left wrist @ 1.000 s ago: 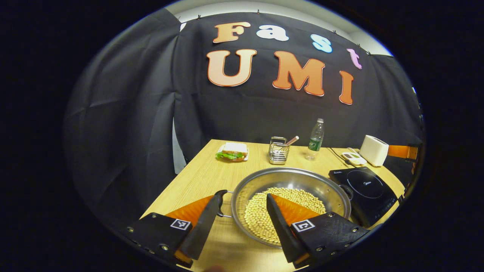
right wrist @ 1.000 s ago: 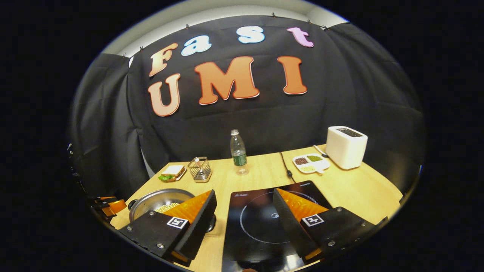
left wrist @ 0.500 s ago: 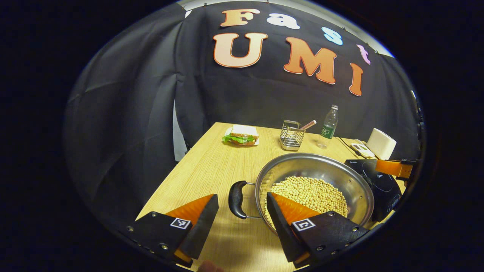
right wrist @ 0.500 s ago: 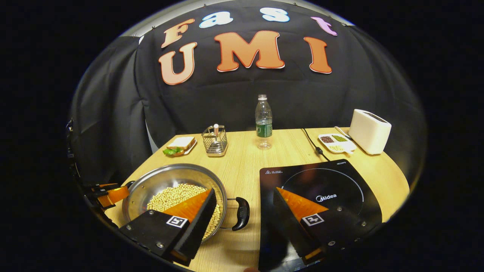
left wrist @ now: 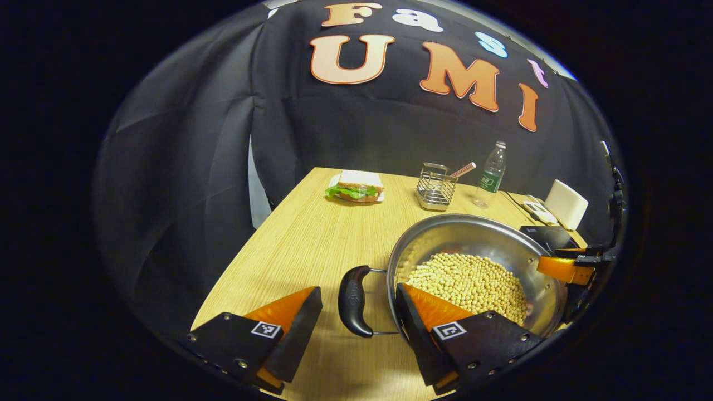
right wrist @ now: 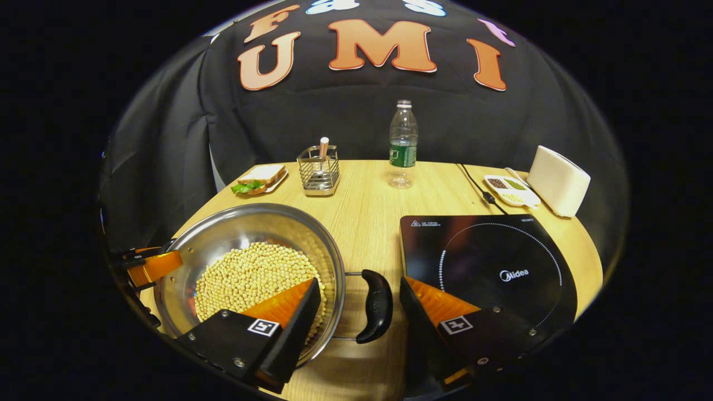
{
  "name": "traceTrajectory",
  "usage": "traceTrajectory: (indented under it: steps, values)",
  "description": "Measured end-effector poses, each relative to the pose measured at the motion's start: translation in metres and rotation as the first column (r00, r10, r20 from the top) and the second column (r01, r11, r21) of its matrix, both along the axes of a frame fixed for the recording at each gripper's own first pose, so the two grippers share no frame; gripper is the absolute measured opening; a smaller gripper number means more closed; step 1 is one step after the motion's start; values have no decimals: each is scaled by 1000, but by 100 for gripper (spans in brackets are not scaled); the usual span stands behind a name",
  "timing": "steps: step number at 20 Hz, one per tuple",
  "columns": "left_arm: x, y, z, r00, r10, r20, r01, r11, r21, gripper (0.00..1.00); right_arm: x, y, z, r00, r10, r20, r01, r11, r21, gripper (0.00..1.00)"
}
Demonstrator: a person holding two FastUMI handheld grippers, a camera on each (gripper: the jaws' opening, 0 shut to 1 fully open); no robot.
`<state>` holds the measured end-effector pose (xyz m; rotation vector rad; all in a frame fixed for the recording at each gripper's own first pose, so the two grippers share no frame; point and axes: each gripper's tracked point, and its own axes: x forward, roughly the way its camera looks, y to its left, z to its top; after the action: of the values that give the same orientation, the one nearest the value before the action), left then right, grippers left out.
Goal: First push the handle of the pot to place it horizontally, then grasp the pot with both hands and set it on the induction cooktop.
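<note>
I hold my left gripper (left wrist: 356, 298) with its two fingers apart, and the black curved handle (left wrist: 352, 301) of the round steel pot filled with pale beans (left wrist: 473, 262) stands in the gap between them; neither finger touches it. My right gripper (right wrist: 359, 292) has its fingers apart too, around the other black handle (right wrist: 376, 305) of the pot (right wrist: 250, 245), also without contact. The pot rests on the light wooden table (right wrist: 367, 217), just left of the flat black induction cooktop (right wrist: 490, 267), not on it. Behind the pot I see a sandwich on a small plate (right wrist: 259, 179), a wire basket (right wrist: 318, 170) and a clear plastic bottle (right wrist: 403, 145). Behind the cooktop are a white toaster (right wrist: 558, 179) and a small divided dish (right wrist: 511, 189).
</note>
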<state>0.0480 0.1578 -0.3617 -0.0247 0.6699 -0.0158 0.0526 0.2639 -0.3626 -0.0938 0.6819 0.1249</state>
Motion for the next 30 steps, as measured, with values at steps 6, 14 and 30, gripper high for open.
traceTrajectory:
  steps: [6, 14, 30]
  values:
    - [-3, -8, 2, 1000, 20, -19, -20, 1000, -18, 54, 1, -5, -4, 999, -24, -25, 24, 1000, -1, 60]
    - [-17, -31, 32, 999, 37, 13, -36, 999, -11, 53, -5, -23, 35, 1000, -10, 17, 9, 1000, 25, 54]
    - [-12, -145, 74, 996, -67, 52, 67, 998, 1, 53, -15, -132, 88, 993, -82, 85, 78, 996, 48, 54]
